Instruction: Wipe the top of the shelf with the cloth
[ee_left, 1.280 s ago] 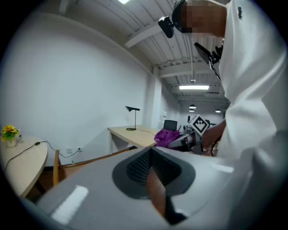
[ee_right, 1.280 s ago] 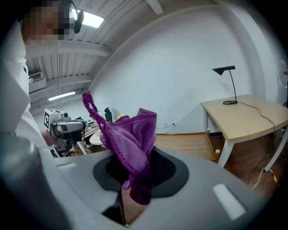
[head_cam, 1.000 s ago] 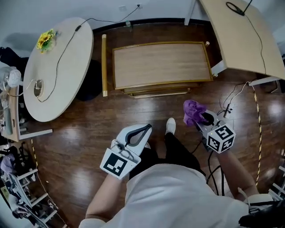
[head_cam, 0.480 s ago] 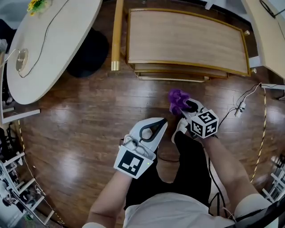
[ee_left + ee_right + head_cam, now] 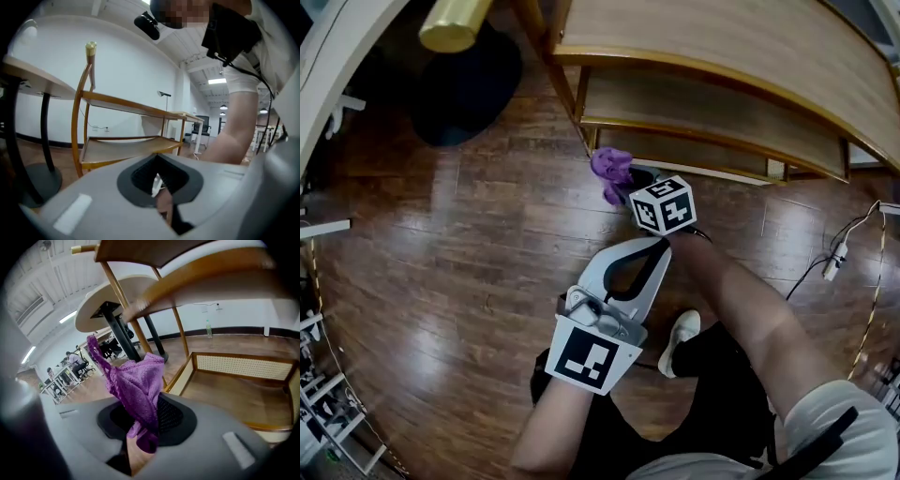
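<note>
Right gripper (image 5: 630, 180): jaws clamped on the purple cloth (image 5: 610, 171), which bunches up out of them. The cloth hangs over the floor (image 5: 441, 253) just in front of the shelf (image 5: 722, 37). It is by the shelf's left front leg, level with the lower tiers and clear of the shelf top. In the right gripper view the cloth stands upright between the jaws. The bottom tier's cane-panelled rim lies ahead to the right, with the upper boards overhead.

Left gripper (image 5: 652, 247): jaws together, nothing between them. It sits low, close in front of the person, tips just below the right gripper's marker cube.

Against 1 s ago:
- The shelf then lies well ahead with its whole top in sight. Now it fills the upper edge of the head view, and 2 lower tiers show beneath the top.
- The right gripper with the cloth is now at the shelf's left front corner, no longer out at the person's right side.
- The round table (image 5: 319, 75) is down to a sliver at the upper left.
- The left gripper's closed state is unchanged.
</note>
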### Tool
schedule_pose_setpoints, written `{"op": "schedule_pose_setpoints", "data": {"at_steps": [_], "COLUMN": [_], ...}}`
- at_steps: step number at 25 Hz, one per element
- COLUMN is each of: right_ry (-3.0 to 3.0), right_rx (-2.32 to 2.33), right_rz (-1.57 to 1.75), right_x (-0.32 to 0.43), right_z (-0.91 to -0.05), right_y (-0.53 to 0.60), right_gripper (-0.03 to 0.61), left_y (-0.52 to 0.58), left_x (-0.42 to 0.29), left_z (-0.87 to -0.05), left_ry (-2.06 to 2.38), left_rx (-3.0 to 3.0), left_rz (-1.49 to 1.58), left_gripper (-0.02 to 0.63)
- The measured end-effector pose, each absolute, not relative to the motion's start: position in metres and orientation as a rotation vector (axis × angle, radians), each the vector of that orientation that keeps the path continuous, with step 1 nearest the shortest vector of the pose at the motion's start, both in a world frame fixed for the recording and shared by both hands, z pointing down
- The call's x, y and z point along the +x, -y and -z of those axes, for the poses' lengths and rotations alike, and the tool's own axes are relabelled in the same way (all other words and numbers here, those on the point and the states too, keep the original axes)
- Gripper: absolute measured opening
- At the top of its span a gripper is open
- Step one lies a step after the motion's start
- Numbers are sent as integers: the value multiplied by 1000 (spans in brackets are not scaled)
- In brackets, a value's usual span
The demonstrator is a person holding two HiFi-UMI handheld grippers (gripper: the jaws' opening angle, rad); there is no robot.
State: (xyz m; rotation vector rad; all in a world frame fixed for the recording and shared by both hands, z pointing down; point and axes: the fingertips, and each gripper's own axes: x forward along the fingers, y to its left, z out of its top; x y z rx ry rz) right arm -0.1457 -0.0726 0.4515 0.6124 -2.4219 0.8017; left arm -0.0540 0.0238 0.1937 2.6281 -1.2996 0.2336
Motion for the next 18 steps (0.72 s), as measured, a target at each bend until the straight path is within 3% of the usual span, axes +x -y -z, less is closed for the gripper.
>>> {"op": "schedule_pose_setpoints", "data": {"at_steps": [7, 18], "right_ry": [2407, 2396], "right_rx": [667, 814], "right_rz": [-732, -729], "right_x": [-145, -6], "right_z": [-533, -542], "right_y": [131, 169], "right_gripper": [100, 100], "left_y": [1, 28], "left_x": [-43, -25], "left_z": [-256, -270], "left_ry": [1194, 1076], "left_rx": [2677, 2715], "left_rz": [-261, -335], "left_gripper": [18, 18]}}
